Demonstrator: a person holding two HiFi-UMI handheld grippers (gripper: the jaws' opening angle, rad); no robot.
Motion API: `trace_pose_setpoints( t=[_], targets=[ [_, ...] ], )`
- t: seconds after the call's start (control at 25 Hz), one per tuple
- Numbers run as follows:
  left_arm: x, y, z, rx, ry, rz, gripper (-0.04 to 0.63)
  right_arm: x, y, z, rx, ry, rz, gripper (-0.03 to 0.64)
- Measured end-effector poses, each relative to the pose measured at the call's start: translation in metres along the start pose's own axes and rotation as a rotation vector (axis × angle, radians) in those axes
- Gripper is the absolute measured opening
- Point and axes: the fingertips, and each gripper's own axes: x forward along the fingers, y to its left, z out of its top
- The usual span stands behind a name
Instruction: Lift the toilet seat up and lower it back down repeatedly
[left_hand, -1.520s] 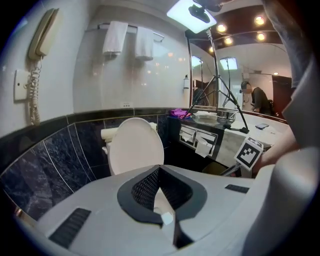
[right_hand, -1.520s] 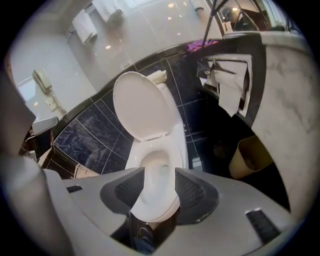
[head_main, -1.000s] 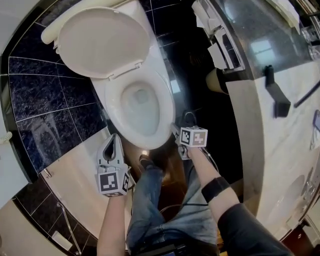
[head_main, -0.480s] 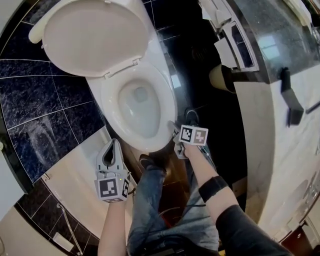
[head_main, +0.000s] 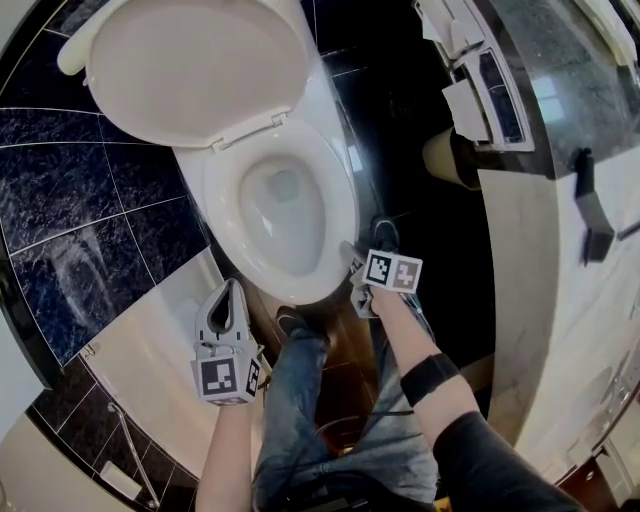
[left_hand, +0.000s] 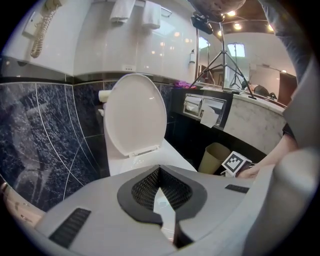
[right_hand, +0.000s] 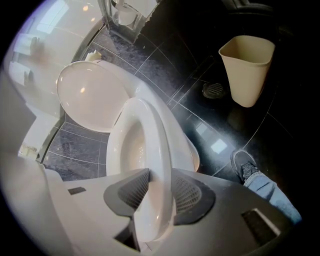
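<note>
Straddling the front edge of the toilet seat (right_hand: 150, 135), the right gripper (right_hand: 155, 185) has just been closing, and its pads meet the seat on either side. This looks like taking hold to raise it toward the upright lid (right_hand: 90, 97) beyond the jaws. The left gripper (left_hand: 160, 170), jaws together on nothing, hangs well apart from the seat and is apparently not needed.

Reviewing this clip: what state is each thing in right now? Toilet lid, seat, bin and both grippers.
toilet lid: raised, leaning back.
toilet seat: down, not yet lifted.
right gripper: jaws have just been closing on the toilet seat's front edge, pads touching it.
left gripper: shut, empty, clear of the toilet.
waste bin: upright, open top.
</note>
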Motion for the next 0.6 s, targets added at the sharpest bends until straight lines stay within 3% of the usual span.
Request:
trace_pose_setpoints(
  t=[0.6],
  targets=[
    [-0.009, -0.019, -0.019, -0.040, 0.053, -0.013, 0.000, -0.028, 0.021, 0.007, 0.049, 0.046, 0.017, 0.140]
  ],
)
